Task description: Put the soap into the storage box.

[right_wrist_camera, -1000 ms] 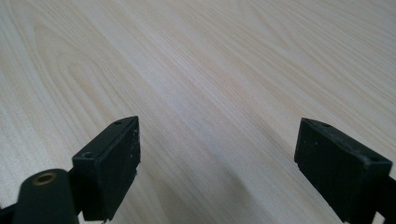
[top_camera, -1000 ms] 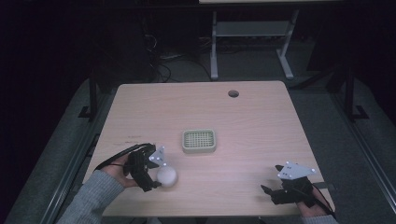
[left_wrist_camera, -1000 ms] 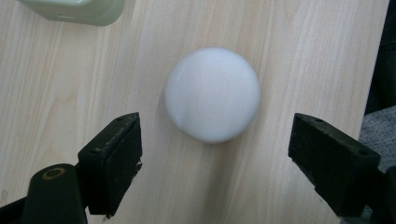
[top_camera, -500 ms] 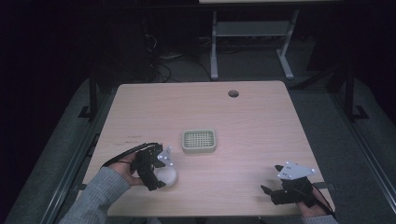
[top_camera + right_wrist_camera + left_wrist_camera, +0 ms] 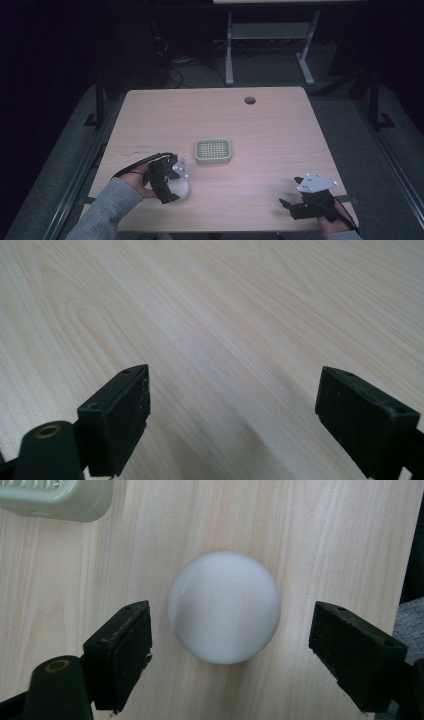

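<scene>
**Black Grippers, Grey Sleeve**

The left gripper (image 5: pixel 167 182) is black with a pale plate on top and a black cable looping from it. The right gripper (image 5: pixel 287 206) carries a grey three-cornered plate dotted with screws. Each has blocky black jaws with small holes and a brass-ringed pivot. A grey knitted sleeve (image 5: pixel 107 210) covers the left forearm.

Smooth white ball (image 5: pixel 223 607) on the wooden table (image 5: pixel 310 540); near its front-left edge
</scene>
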`<state>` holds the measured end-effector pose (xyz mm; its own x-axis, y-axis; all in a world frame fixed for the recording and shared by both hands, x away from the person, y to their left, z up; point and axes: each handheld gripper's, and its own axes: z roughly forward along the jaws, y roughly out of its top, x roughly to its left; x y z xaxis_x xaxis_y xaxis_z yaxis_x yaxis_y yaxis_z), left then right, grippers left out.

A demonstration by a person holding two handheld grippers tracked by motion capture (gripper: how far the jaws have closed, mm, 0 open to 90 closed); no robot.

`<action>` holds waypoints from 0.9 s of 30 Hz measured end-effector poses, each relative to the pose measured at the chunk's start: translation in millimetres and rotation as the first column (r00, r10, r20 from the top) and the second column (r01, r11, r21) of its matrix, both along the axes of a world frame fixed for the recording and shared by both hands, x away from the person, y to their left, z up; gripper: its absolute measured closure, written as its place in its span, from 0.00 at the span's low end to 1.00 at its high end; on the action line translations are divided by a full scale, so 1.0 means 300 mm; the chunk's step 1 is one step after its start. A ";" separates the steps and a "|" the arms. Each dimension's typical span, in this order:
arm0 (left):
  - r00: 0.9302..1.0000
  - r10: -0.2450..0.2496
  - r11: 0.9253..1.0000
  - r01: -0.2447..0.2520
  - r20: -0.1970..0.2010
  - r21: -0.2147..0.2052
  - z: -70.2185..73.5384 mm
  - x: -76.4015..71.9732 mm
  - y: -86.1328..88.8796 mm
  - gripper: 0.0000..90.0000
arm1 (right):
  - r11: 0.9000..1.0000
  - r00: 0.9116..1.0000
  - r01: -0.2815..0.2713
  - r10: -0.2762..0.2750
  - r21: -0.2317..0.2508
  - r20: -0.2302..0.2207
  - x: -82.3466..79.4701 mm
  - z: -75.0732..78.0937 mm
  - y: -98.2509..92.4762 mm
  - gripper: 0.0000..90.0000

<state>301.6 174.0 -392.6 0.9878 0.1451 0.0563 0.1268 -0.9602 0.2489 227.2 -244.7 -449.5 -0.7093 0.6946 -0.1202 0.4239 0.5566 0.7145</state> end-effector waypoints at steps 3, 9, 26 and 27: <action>1.000 -0.005 1.000 0.005 -0.003 0.005 -0.005 0.004 -0.004 0.19 | 1.000 1.000 -0.001 0.001 0.000 0.000 0.000 0.000 0.000 0.15; 1.000 -0.005 1.000 0.005 -0.019 0.016 -0.016 0.015 -0.009 0.19 | 1.000 1.000 -0.001 0.001 0.000 -0.001 0.000 0.000 0.001 0.15; 0.998 -0.007 0.999 0.010 -0.056 0.052 -0.062 0.039 -0.037 0.19 | 1.000 1.000 -0.006 0.006 -0.003 -0.001 0.000 -0.001 0.002 0.15; 0.998 -0.010 0.998 0.013 -0.058 0.055 -0.065 0.042 -0.038 0.19 | 1.000 1.000 -0.006 0.006 -0.003 -0.001 0.000 -0.001 0.002 0.15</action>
<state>314.2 162.8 -412.1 0.9912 0.1318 0.0072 0.1281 -0.9738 0.1879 227.3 -244.1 -449.9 -0.7133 0.6902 -0.1214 0.4214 0.5608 0.7127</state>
